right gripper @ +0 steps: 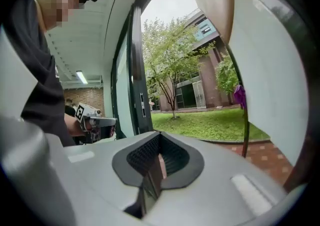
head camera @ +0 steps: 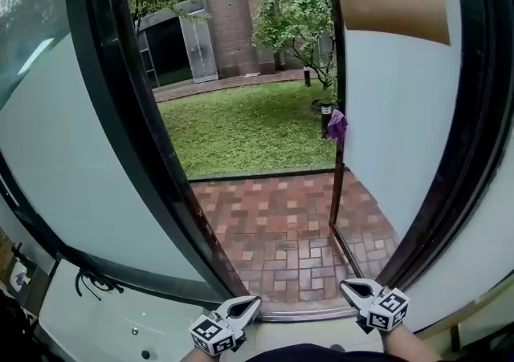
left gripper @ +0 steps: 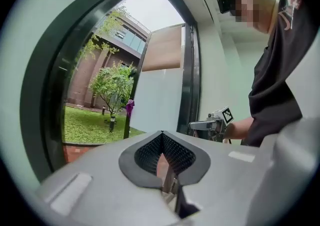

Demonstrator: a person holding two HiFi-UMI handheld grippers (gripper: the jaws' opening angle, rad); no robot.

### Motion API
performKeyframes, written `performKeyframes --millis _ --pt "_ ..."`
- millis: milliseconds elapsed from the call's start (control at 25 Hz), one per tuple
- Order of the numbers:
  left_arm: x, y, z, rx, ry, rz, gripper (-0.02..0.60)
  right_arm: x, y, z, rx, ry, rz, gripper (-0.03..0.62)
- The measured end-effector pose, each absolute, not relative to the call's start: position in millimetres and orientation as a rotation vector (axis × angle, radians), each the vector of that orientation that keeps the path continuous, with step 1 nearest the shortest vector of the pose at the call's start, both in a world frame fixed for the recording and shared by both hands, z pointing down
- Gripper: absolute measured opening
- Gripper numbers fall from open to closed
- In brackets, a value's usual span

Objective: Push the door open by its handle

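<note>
The door point(head camera: 389, 103) stands swung outward over the brick paving point(head camera: 281, 232), a purple cloth point(head camera: 336, 124) at its free edge, well ahead of the left tongs point(head camera: 254, 302) and right tongs point(head camera: 347, 285), both clenched on nothing; the push appears complete, so the next move requires only withdrawal.

Open door point(head camera: 397, 111), brick paving point(head camera: 277, 228) beyond

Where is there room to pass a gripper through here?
Bare brick paving lies between the left frame and the open door, and that gap looks clear. It is tightest at the door's edge, where a purple cloth hangs.
</note>
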State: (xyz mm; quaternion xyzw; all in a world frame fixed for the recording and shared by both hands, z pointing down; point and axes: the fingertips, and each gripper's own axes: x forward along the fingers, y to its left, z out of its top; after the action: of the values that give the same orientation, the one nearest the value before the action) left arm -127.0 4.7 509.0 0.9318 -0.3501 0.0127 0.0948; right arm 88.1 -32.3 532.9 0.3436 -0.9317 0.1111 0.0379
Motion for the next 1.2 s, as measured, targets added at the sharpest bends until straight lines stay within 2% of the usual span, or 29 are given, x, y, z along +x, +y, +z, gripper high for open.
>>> performKeyframes --millis 240,800,1200 --pt "-158 21 517 2.753 -0.977 0.002 0.018 61 7 523 1.156 -2.799 0.358 0.000" --pt "-70 39 517 2.722 -0.986 -0.053 0.018 133 23 529 1.106 -2.784 0.398 0.000" --pt "-75 39 517 2.706 -1.063 -0.035 0.018 130 13 524 1.040 -2.806 0.349 0.000"
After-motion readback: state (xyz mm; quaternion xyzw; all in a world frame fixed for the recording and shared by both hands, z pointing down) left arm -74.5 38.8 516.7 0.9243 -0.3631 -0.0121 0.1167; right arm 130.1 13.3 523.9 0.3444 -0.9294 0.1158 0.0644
